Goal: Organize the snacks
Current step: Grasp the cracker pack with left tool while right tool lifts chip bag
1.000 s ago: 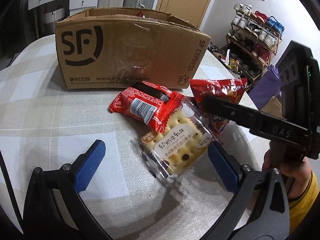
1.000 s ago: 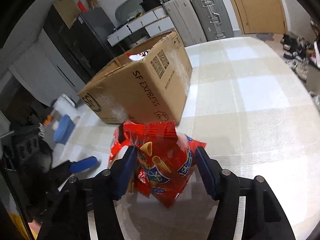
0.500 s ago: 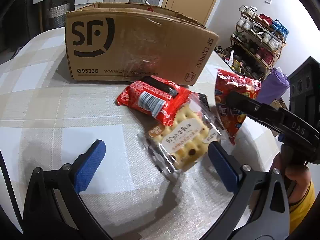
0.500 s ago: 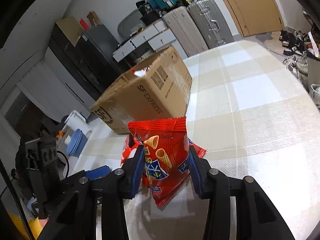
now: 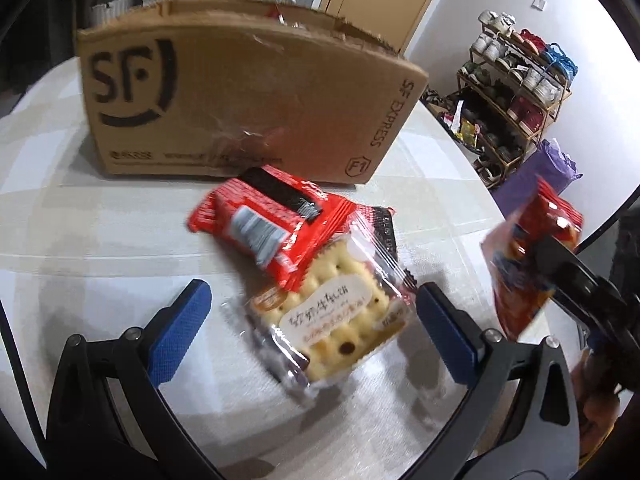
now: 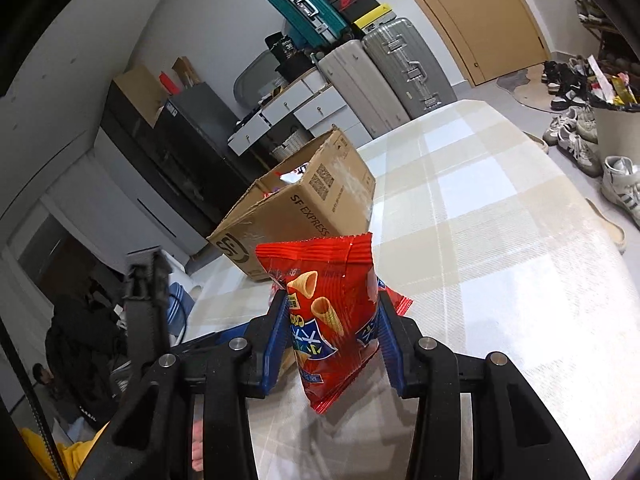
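Observation:
My right gripper (image 6: 332, 336) is shut on a red bag of cone snacks (image 6: 326, 304), held upright above the table; the same bag (image 5: 524, 264) shows at the right edge of the left wrist view. My left gripper (image 5: 312, 320) is open, its blue pads on either side of a clear pack of crackers (image 5: 336, 316) lying on the tablecloth, not pressing it. A red wafer pack (image 5: 272, 220) overlaps the crackers' far end. Behind them stands an open cardboard box (image 5: 240, 100), seen also in the right wrist view as the cardboard box (image 6: 304, 208).
The table (image 6: 500, 260) has a beige checked cloth and a rounded edge to the right. Past it are a shoe rack (image 5: 516, 84), a purple bag (image 5: 536, 176), suitcases (image 6: 400, 64) and shoes on the floor (image 6: 580, 140).
The right gripper closed on the red snack bag and lifted it off the table, away to the right. The left gripper moved closer to the cracker pack and the box.

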`<state>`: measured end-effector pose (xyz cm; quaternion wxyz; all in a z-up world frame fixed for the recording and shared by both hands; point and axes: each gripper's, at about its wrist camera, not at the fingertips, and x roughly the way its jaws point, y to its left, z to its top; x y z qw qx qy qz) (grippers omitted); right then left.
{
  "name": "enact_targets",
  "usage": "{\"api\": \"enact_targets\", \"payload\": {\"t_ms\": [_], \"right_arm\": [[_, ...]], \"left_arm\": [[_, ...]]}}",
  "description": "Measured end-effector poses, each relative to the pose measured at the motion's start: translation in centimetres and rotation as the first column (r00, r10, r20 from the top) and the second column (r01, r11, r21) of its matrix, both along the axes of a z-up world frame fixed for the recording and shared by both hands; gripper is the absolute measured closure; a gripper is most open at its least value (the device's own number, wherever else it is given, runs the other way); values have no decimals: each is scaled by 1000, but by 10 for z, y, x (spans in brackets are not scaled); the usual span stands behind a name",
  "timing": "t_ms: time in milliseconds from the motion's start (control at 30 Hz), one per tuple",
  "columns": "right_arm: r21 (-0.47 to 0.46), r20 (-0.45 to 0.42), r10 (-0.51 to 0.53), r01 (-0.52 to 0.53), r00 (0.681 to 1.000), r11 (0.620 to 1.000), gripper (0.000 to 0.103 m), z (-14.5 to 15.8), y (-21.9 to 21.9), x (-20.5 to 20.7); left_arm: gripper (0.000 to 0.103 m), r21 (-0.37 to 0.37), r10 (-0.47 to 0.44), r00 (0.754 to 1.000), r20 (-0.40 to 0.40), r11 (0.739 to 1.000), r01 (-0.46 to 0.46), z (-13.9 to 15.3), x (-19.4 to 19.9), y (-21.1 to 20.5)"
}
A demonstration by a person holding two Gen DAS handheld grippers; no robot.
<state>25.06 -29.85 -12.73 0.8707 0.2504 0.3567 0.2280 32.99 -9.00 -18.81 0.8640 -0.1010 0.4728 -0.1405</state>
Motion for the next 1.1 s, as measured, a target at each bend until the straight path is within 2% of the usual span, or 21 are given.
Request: {"api": "enact_targets", "payload": {"t_ms": [133, 267, 333, 433, 567, 800, 1000, 1100], "right_arm": [[10, -11, -19, 19, 1000, 1000, 61, -1, -8, -9], [20, -16, -26, 27, 1000, 999, 61, 0, -13, -16], [23, -15, -30, 31, 999, 999, 61, 2, -14, -18], [26, -13, -30, 31, 999, 999, 61, 3, -14, -24], [37, -15, -23, 24, 1000, 999, 61, 4, -10, -28], [34, 3, 3, -3, 1000, 999, 61, 13, 1, -42], [30, 21, 14, -14, 1000, 999, 60, 22, 5, -57], [32, 26, 17, -17, 1000, 999, 60, 24, 6, -63]], "left_arm": [[3, 68, -4, 1000, -9, 998, 5, -5, 19, -23], [20, 146, -15, 1000, -12, 989, 16, -8, 20, -36], [26, 147, -22, 1000, -15, 989, 24, -9, 14, -37], [29, 154, -36, 999, -16, 987, 38, -9, 3, -41], [39, 169, -56, 998, -6, 984, 56, -8, -17, -52], [39, 199, -118, 992, 35, 974, 109, -10, -28, -67], [39, 183, -180, 981, 74, 969, 165, -6, -42, -60], [35, 196, -219, 972, 90, 960, 198, -11, -51, -52]]}}
